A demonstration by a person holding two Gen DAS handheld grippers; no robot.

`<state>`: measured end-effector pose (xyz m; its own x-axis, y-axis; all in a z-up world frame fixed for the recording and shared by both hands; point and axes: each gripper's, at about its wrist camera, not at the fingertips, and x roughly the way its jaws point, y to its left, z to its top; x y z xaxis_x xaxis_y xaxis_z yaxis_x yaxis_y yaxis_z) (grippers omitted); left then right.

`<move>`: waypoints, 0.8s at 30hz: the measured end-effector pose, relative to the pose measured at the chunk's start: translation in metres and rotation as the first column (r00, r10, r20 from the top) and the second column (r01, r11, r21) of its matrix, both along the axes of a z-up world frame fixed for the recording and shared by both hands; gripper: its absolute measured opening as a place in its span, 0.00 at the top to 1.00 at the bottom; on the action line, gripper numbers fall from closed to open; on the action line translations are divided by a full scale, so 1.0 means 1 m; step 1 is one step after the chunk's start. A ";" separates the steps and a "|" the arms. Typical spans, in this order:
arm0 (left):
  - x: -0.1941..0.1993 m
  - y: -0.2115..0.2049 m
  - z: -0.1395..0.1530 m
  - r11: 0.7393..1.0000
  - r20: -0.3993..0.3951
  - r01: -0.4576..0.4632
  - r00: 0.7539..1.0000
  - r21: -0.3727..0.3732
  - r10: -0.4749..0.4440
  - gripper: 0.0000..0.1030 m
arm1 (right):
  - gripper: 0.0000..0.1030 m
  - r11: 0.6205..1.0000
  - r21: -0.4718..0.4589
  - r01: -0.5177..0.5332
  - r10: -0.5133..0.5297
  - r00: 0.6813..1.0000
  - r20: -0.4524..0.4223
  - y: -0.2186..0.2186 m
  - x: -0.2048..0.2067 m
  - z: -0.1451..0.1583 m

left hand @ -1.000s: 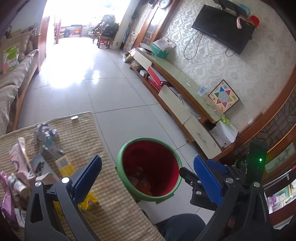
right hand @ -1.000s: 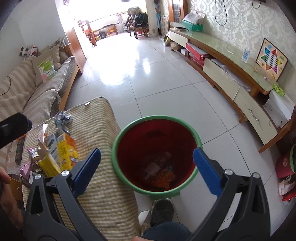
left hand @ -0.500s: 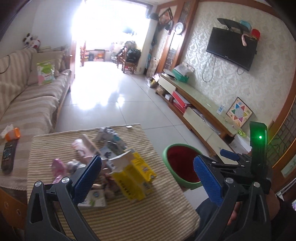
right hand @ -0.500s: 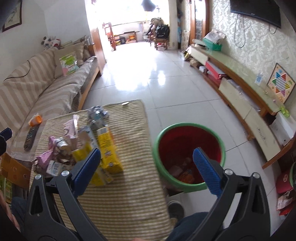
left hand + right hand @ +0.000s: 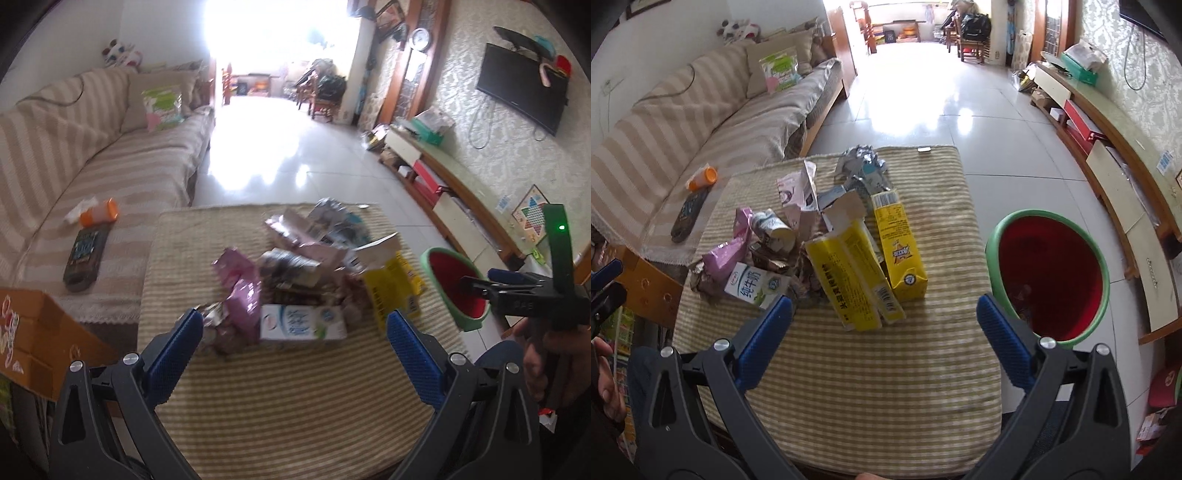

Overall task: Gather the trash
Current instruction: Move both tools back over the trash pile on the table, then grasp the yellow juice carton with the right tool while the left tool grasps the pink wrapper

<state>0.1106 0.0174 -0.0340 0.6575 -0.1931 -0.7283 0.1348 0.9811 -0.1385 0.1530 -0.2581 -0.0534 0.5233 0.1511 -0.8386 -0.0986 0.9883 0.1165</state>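
Note:
A heap of trash lies on the striped table (image 5: 295,406): a white milk carton (image 5: 303,322) (image 5: 755,283), yellow boxes (image 5: 857,273) (image 5: 393,288), pink wrappers (image 5: 240,291) (image 5: 726,254) and crumpled foil (image 5: 860,166). Right of the table on the floor stands a red bin with a green rim (image 5: 1049,277) (image 5: 456,288), some trash inside. My left gripper (image 5: 293,332) hangs open just short of the milk carton. My right gripper (image 5: 884,317) is open too, empty, near the yellow boxes' front ends. In the left wrist view the right gripper's body (image 5: 532,295) shows at the right edge.
A striped sofa (image 5: 92,166) runs along the left, with an orange-capped bottle (image 5: 99,214) and a remote (image 5: 83,254) on it. A cardboard box (image 5: 33,339) stands at the table's left. A low TV cabinet (image 5: 1115,155) lines the right wall. Tiled floor (image 5: 923,92) stretches beyond.
Both grippers have swung left from over the red bin back to the trash heap on the table. Both stayed open and empty.

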 end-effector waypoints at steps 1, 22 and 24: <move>0.002 0.004 -0.005 1.000 -0.014 -0.022 1.000 0.011 0.022 0.08 | 0.05 1.000 -0.001 -0.006 0.006 1.000 -0.006 0.001 0.001 -0.002; 0.096 0.015 -0.074 0.999 -0.200 -0.045 0.979 -0.002 0.044 0.13 | 0.05 1.000 0.013 -0.004 0.005 0.997 -0.076 -0.006 0.050 -0.045; 0.110 0.013 -0.085 0.999 -0.230 -0.042 0.972 0.014 0.044 0.18 | 0.05 1.000 0.012 -0.003 0.004 0.996 -0.089 -0.006 0.061 -0.051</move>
<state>0.2208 0.0306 -0.1190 0.4792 -0.1609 -0.8628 0.0578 0.9867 -0.1519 0.2141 -0.2645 -0.1044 0.4461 0.1636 -0.8799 -0.0912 0.9863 0.1371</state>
